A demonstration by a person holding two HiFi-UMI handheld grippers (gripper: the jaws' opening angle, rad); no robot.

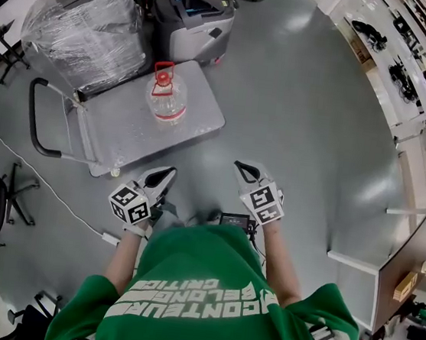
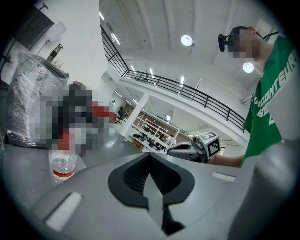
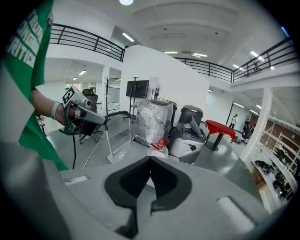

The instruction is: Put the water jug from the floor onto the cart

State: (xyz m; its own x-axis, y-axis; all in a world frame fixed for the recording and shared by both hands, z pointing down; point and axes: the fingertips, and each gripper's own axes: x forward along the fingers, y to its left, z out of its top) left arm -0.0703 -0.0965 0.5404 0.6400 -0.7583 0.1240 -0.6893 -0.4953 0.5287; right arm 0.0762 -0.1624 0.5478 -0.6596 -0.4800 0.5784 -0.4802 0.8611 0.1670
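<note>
The clear plastic water jug with a red cap and red label (image 1: 167, 94) is seen standing upright on the grey flat platform cart (image 1: 204, 118) in the upper middle of the head view. It is well apart from both tongs, which are held lower in the frame. The left gripper (image 1: 168, 174) and the right gripper (image 1: 243, 167) are both clenched on nothing. The jug is set back from the platform's near and right edges. The cart is bordered by a film-wrapped load (image 1: 88, 23) at upper left and a grey machine (image 1: 194, 13) above, while open glossy grey floor (image 1: 304, 115) is left to the right and between cart and tongs.
</note>
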